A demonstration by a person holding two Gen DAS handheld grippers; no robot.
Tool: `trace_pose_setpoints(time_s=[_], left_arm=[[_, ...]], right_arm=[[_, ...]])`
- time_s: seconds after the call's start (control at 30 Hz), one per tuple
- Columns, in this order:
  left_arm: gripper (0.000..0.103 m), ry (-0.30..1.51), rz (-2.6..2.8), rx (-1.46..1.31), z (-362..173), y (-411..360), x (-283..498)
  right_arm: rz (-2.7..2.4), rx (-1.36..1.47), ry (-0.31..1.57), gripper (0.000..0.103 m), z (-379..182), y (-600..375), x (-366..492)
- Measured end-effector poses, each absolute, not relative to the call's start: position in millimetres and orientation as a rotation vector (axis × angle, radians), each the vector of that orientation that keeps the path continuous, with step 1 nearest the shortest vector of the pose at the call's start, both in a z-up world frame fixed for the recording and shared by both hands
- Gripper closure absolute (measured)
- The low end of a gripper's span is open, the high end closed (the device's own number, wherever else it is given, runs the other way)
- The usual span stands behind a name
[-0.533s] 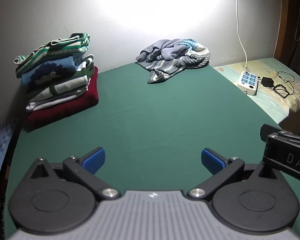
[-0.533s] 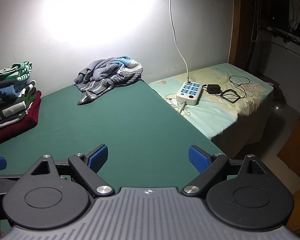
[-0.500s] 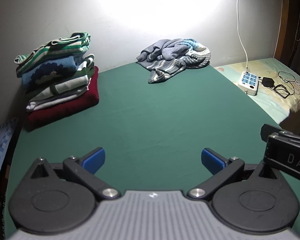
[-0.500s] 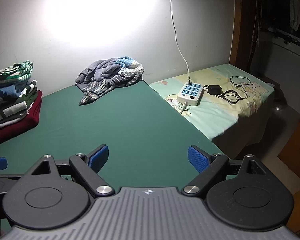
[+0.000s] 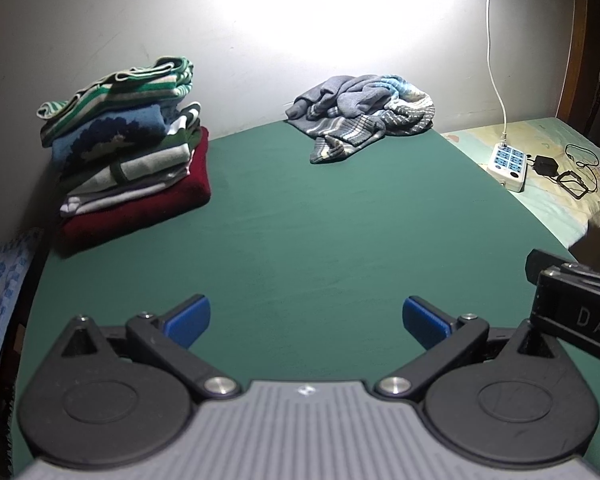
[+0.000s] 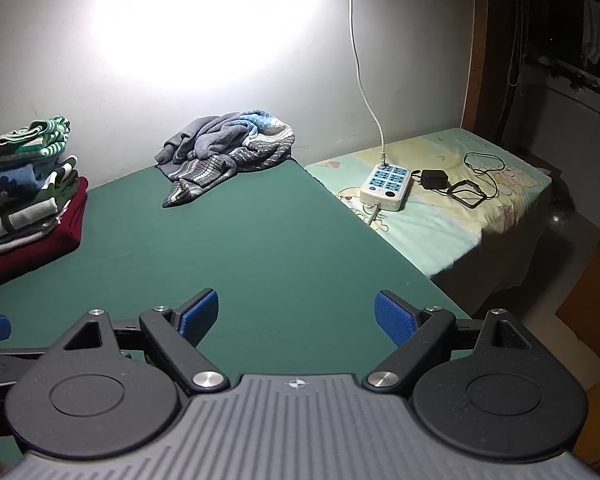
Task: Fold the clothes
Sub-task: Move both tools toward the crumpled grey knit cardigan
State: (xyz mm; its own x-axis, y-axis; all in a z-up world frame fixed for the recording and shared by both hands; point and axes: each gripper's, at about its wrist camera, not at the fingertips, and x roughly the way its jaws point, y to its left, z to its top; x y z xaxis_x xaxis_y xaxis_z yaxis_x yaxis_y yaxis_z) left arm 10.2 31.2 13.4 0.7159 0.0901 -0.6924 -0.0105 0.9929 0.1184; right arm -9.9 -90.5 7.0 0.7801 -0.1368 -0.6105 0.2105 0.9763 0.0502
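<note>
A crumpled grey and blue striped knit garment (image 5: 364, 114) lies at the far edge of the green table (image 5: 300, 240), against the wall; it also shows in the right wrist view (image 6: 228, 152). A stack of folded clothes (image 5: 128, 152) sits at the far left, on a dark red piece; it also shows in the right wrist view (image 6: 28, 196). My left gripper (image 5: 306, 318) is open and empty over the near part of the table. My right gripper (image 6: 296, 316) is open and empty, to the right of the left one.
A bed with a pale patterned sheet (image 6: 460, 208) stands right of the table. On it lie a white power strip (image 6: 386, 186) with a cable up the wall, and a black charger (image 6: 434, 179). A blue patterned cloth (image 5: 0, 300) hangs left of the table.
</note>
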Motion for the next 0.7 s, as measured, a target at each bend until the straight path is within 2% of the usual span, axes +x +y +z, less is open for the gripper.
trace_pose_setpoints(time_s=[0.7], left_arm=[[0.0, 0.783, 0.054, 0.103, 12, 43, 15]], right_arm=[[-0.186, 0.111, 0.655, 0.015, 7, -77, -2]])
